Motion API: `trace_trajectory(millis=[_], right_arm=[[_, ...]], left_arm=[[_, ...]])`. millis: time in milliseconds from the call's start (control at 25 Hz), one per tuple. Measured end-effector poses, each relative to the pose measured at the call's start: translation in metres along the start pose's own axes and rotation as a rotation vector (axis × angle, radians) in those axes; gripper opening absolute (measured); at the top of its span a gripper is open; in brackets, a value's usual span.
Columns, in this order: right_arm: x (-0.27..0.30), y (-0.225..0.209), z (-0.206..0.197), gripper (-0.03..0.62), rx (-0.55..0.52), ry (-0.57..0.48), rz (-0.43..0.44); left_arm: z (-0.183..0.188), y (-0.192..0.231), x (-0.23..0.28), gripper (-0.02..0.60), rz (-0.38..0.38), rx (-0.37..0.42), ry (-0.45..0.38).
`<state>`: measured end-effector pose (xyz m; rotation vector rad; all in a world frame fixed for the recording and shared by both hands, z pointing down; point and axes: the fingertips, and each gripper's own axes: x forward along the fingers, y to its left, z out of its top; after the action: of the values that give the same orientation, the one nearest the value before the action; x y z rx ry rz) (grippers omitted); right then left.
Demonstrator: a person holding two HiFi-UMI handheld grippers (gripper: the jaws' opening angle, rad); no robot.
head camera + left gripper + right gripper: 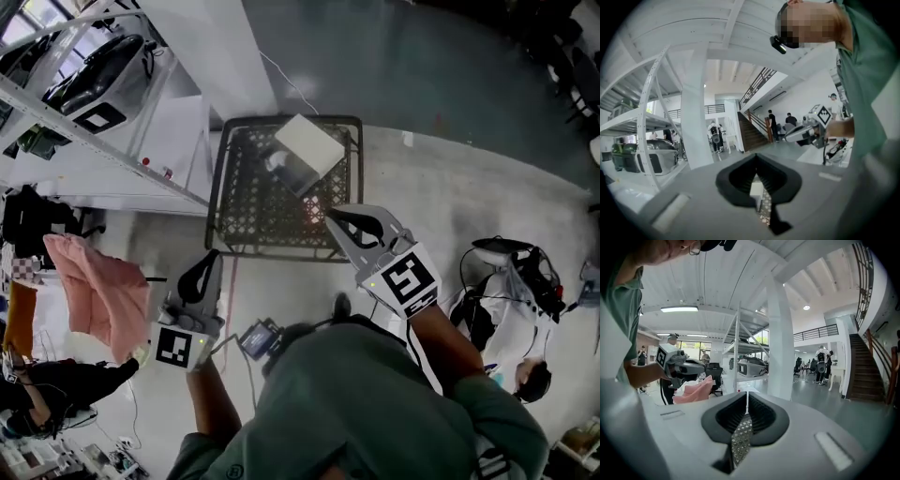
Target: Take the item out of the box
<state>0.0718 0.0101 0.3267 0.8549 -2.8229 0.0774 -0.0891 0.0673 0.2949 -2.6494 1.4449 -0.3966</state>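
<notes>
The largest risk, as I judge it, lies with the black lattice crate (251, 202) standing on the floor; it looks light and nothing holds it down, so a lift that snags on its wall could drag or tip it. Next comes the white carton (307, 147), which lies tilted in the crate's far right corner with one edge up at the rim; it is broad, so a pinch on one side alone could let it swing, slip and drop back onto the smaller things beside it, which I cannot make out. Last are the grippers. In the head view the right gripper (330, 216) shows over the crate's near right corner, and the left gripper (212, 255) just short of its near left wall; both have their jaws pressed together with nothing between them, so going in like this would only shove the carton aside.

There is no raised surface here; the grey floor (441, 84) carries everything. The room is a tall white hall with a thick pillar (780, 343) and a staircase (867, 366), with people standing far off; a white metal rack (141, 155) stands left of the crate; a pink cloth (98, 291) hangs below it; cabled gear (511, 272) lies to the right.
</notes>
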Motion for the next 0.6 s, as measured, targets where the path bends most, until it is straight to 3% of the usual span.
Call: trace_trajectory(millis=[280,600], right_arm=[[0.018,-0.017,-0.007,0.018,0.012,0.045,-0.020],[0.047,-0.026,0.006,0.018,0.024,0.068,-0.156]], left_arm=[[-0.014,0.020,0.020,0.002,-0.033,-0.011,0.019],[-0.025,0.067,0.050,0.002,-0.169,-0.017,-0.033]])
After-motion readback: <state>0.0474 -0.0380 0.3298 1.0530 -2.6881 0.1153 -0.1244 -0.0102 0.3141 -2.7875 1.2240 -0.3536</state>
